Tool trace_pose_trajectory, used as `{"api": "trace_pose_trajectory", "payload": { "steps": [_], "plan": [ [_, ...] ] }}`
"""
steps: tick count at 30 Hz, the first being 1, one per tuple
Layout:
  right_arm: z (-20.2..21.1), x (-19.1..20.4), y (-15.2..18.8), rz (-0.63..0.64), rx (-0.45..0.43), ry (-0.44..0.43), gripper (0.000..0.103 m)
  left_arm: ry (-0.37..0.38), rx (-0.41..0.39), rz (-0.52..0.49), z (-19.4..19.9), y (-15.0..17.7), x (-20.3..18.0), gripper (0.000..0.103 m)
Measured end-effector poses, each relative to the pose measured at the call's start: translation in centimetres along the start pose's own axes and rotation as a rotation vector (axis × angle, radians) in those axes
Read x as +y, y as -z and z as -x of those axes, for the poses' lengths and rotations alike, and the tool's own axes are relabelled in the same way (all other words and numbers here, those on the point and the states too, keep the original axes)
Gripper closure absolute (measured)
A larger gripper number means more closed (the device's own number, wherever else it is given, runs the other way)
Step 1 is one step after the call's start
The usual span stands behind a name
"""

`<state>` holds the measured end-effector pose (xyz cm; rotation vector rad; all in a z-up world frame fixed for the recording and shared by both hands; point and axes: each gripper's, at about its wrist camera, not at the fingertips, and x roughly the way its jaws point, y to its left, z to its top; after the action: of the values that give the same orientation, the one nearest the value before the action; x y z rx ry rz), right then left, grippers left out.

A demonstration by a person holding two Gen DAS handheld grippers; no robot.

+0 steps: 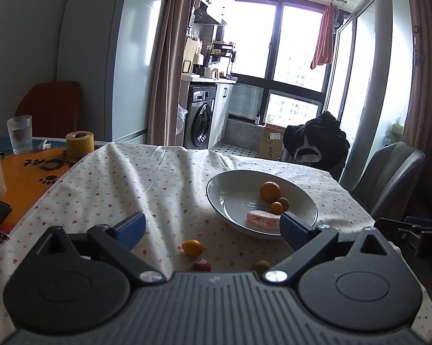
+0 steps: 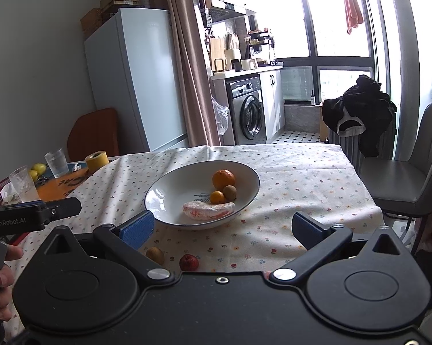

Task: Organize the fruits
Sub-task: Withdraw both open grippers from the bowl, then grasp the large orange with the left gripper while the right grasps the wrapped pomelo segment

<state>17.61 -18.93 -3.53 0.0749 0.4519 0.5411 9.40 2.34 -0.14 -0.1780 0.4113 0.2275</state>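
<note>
On the floral tablecloth (image 1: 124,178), as recorded from the left wrist view, a white bowl (image 1: 233,189) is seen right of centre, holding an orange (image 1: 270,191), a small orange citrus (image 1: 276,208), a brown kiwi (image 1: 284,203) touching it, and a plastic-wrapped pink fruit piece (image 1: 262,220) at the near rim. The left gripper (image 1: 213,228) is held low over the cloth with its jaws wide apart and nothing between them; its right blue pad overlaps the bowl's near edge in the picture. Three loose fruits are noted on the cloth just ahead of the gripper body: a yellow-orange kumquat (image 1: 192,247), a red lychee (image 1: 200,266) and a brown fruit (image 1: 260,265), all outside the bowl. A yellow tape roll (image 1: 80,143) and a glass of water (image 1: 19,134) are seen on the bare table to the left. From the right wrist view, the same bowl (image 2: 170,189) is centred, with the four items inside. The right gripper (image 2: 221,231) is likewise held with jaws apart and empty, its left pad just beside the bowl's near rim. Only the brown fruit (image 2: 155,254) and red lychee (image 2: 189,262) are visible on the cloth here. The other gripper's body, held by a hand (image 2: 0,281), is seen at the left edge.
</note>
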Motion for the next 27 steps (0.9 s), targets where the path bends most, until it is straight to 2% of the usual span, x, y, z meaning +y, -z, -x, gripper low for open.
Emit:
{"api": "trace_pose_trajectory", "payload": {
  "steps": [11, 27],
  "plan": [
    [1.9, -0.4, 0.8, -0.018, 0.009, 0.000, 0.000, -0.005, 0.006, -0.011, 1.7, 0.7, 0.1, 0.004],
    [2.6, -0.5, 2.7, -0.029, 0.065, -0.007, 0.000, 0.036, 0.021, 0.013, 3.2, 2.3, 0.6, 0.007]
  ]
}}
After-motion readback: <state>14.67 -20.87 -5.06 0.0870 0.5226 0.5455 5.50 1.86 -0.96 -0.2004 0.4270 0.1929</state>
